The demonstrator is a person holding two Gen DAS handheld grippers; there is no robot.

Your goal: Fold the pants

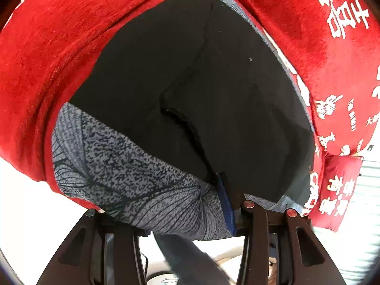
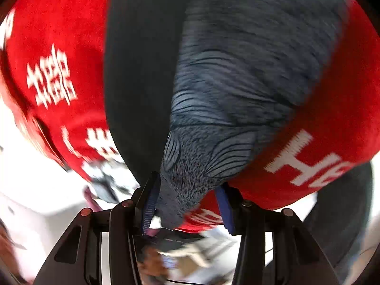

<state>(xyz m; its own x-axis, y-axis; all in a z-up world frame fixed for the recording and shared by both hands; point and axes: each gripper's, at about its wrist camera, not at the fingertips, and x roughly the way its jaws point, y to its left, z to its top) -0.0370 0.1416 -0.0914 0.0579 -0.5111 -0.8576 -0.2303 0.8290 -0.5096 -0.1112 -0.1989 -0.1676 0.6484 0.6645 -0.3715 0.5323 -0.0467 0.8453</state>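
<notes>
Blue-padded left gripper [image 1: 231, 204] pinches the edge of the black smooth-fabric pants [image 1: 201, 83], which lie on a red plush blanket [image 1: 71, 47]. Right gripper [image 2: 187, 204] straddles grey leaf-patterned cloth [image 2: 237, 83]; its grip is unclear. Folding looks barely begun: 0 folds are evident.

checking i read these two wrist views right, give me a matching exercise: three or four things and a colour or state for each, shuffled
Things:
1. pants
2. blanket
3. patterned cloth
4. left gripper

States:
A. red with white characters
B. grey-blue, leaf-vein print
C. plain black, with a dark seam
D. jaws closed on a fabric edge

Pairs: 1-C, 2-A, 3-B, 4-D
</notes>
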